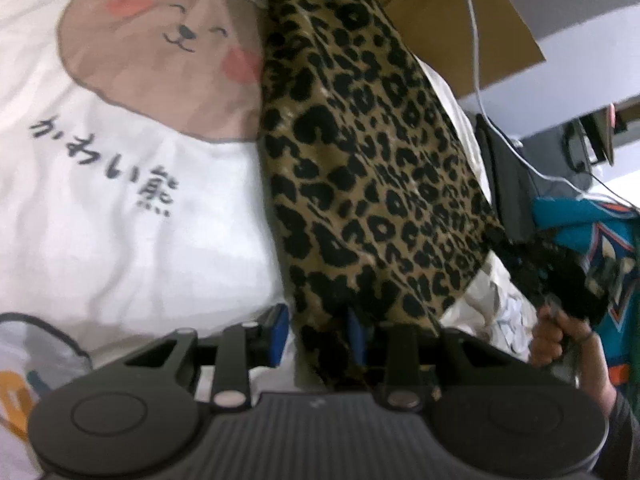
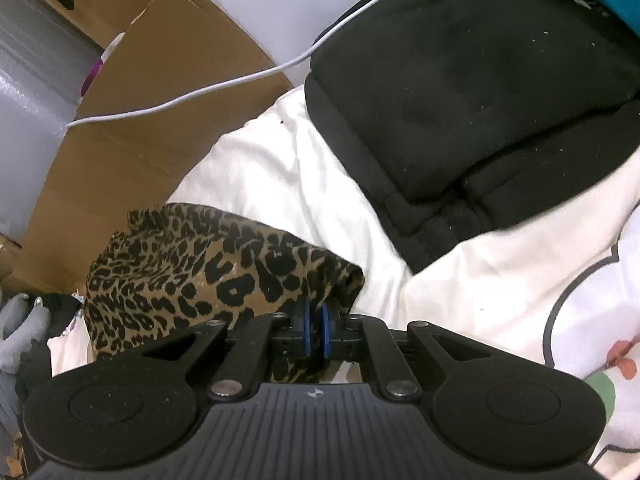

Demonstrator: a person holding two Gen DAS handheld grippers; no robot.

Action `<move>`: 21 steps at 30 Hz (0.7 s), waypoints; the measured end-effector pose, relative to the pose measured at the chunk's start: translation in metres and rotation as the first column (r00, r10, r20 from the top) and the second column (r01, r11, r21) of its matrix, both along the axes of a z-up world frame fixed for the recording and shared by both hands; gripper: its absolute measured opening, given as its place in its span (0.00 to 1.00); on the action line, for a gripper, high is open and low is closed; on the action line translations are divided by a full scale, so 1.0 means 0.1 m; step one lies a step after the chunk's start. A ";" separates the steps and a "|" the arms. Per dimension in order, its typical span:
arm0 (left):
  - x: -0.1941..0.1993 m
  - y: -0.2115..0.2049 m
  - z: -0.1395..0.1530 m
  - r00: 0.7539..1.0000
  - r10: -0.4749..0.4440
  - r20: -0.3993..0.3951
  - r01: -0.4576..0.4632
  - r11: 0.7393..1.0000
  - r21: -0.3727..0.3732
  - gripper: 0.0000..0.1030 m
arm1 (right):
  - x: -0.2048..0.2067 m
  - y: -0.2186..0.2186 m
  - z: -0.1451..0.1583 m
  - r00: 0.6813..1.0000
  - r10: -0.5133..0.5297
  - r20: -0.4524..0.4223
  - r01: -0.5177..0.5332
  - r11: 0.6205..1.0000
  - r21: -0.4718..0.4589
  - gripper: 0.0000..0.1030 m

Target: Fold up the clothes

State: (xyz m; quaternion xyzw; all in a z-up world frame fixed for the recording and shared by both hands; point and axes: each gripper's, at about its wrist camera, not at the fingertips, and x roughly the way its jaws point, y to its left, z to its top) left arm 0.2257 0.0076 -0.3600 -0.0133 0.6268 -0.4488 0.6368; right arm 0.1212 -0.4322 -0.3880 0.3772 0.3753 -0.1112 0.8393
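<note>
in the left wrist view the left gripper (image 1: 320, 334) has its jaws apart around the near edge of the leopard cloth (image 1: 368, 152), which hangs over the white bear sheet (image 1: 120, 208), while in the right wrist view the right gripper (image 2: 316, 334) pinches the cloth (image 2: 192, 276), left of a black garment (image 2: 480, 92).

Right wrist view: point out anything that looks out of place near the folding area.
A white cable trails loose across the cardboard and over the folded black garment, close to the leopard-print garment that the right claw pinches. It could snag during folding. Nothing looks spilled or damaged.
</note>
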 end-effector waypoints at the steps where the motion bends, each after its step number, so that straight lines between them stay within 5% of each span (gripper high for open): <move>1: -0.01 0.00 0.04 1.000 -0.020 0.016 0.020 1.000 0.006 0.10 | 0.01 -0.01 0.00 1.000 0.000 0.003 0.000 1.000 -0.004 0.05; 7: 0.01 0.10 0.30 0.989 -0.108 0.102 0.102 0.993 0.061 0.05 | 0.07 0.01 0.05 1.000 0.001 0.021 -0.001 1.000 -0.018 0.01; 11: 0.11 0.15 0.49 0.988 -0.072 0.137 0.060 0.994 0.087 0.01 | 0.03 0.00 0.06 1.000 -0.001 0.024 0.001 1.000 -0.020 0.01; 15: 0.04 0.00 0.53 0.958 -0.182 0.223 0.137 0.969 0.203 0.01 | 0.01 -0.05 -0.02 1.000 -0.012 -0.004 0.012 1.000 -0.008 0.02; 21: 0.11 -0.21 0.72 0.940 -0.242 0.240 0.175 0.947 0.268 0.04 | -0.05 -0.11 0.00 0.999 -0.032 0.039 0.030 0.999 0.037 0.05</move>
